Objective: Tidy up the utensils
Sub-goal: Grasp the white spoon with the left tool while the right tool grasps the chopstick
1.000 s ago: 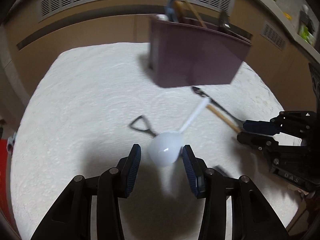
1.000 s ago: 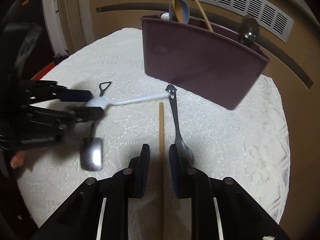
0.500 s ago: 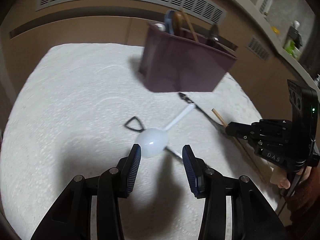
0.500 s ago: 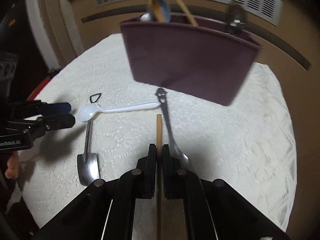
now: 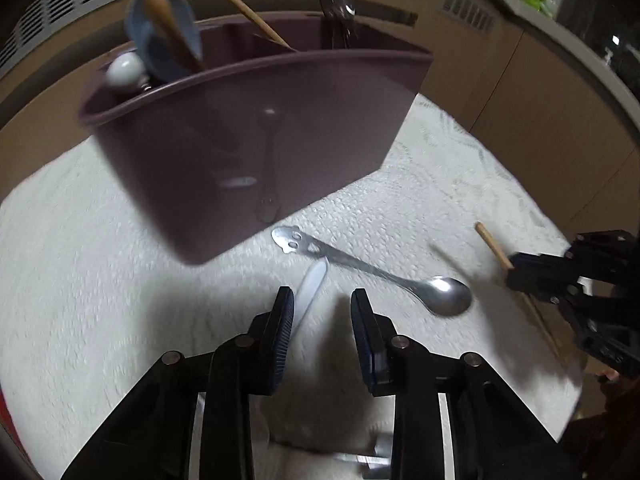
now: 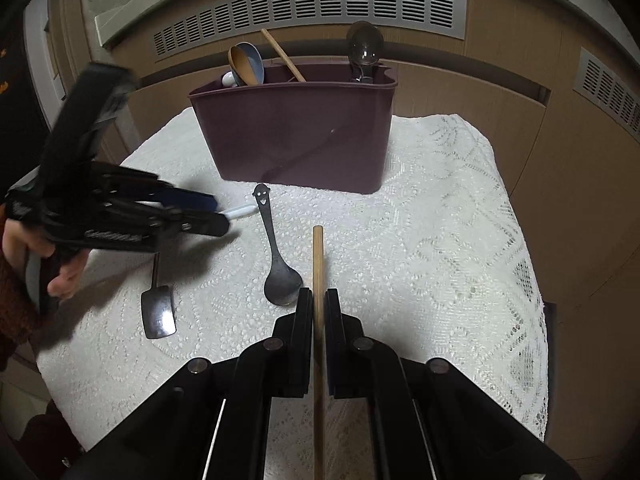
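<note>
A white plastic spoon's handle [image 5: 311, 286] lies on the lace cloth between my left gripper's [image 5: 322, 300] closing jaws. It sits close to the left pad, and the pads do not press on it. The spoon's bowl is hidden under the gripper. My right gripper [image 6: 319, 298] is shut on a wooden chopstick [image 6: 318, 256] that points toward the purple caddy [image 6: 296, 136]. A metal spoon with a smiley handle [image 6: 276, 268] lies just left of the chopstick. From the right wrist view the left gripper [image 6: 218, 212] hovers over the white spoon's handle tip [image 6: 240, 212].
A shovel-shaped metal spoon [image 6: 158, 312] lies at the near left. The caddy [image 5: 260, 140] holds several utensils, among them a blue spoon [image 5: 160, 40] and a steel spoon [image 6: 364, 46]. A person's hand [image 6: 60, 276] holds the left gripper. The round table's cloth [image 6: 440, 240] ends against wooden panels.
My left gripper slid from the white spoon's bowl along to its handle, nearer the caddy, and its jaws narrowed. My right gripper shut on the chopstick and drew back from the caddy.
</note>
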Action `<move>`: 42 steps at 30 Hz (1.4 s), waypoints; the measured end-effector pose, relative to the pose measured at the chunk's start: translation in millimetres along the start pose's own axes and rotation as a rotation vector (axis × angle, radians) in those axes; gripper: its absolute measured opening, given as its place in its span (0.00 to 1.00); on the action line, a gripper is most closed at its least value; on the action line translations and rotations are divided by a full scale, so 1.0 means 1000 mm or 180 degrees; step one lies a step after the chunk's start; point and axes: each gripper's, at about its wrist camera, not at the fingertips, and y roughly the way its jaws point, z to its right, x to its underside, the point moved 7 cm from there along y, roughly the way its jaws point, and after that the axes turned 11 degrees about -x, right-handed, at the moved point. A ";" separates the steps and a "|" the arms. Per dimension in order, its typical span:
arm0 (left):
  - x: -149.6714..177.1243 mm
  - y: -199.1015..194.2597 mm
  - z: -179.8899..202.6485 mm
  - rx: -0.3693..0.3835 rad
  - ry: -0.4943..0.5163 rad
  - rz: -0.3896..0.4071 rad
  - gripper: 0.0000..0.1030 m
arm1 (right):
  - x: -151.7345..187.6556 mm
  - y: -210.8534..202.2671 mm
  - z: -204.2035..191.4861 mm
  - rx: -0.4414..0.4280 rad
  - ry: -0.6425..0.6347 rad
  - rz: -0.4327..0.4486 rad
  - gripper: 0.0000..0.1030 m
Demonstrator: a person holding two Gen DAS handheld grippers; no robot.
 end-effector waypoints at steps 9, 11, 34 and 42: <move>-0.003 0.005 0.006 -0.0344 0.0056 -0.0045 0.13 | 0.009 0.006 0.009 -0.0016 0.0095 -0.0018 0.05; 0.004 -0.001 0.004 -0.0337 -0.0013 -0.0055 0.12 | 0.010 0.007 0.010 -0.0019 0.0120 -0.0011 0.05; 0.050 -0.032 0.001 0.0006 -0.0210 -0.0159 0.11 | 0.019 0.029 0.007 0.0012 -0.0020 -0.0301 0.15; 0.059 -0.047 0.003 -0.0005 0.0054 -0.0150 0.13 | 0.016 0.034 -0.004 0.0107 -0.0286 -0.0274 0.05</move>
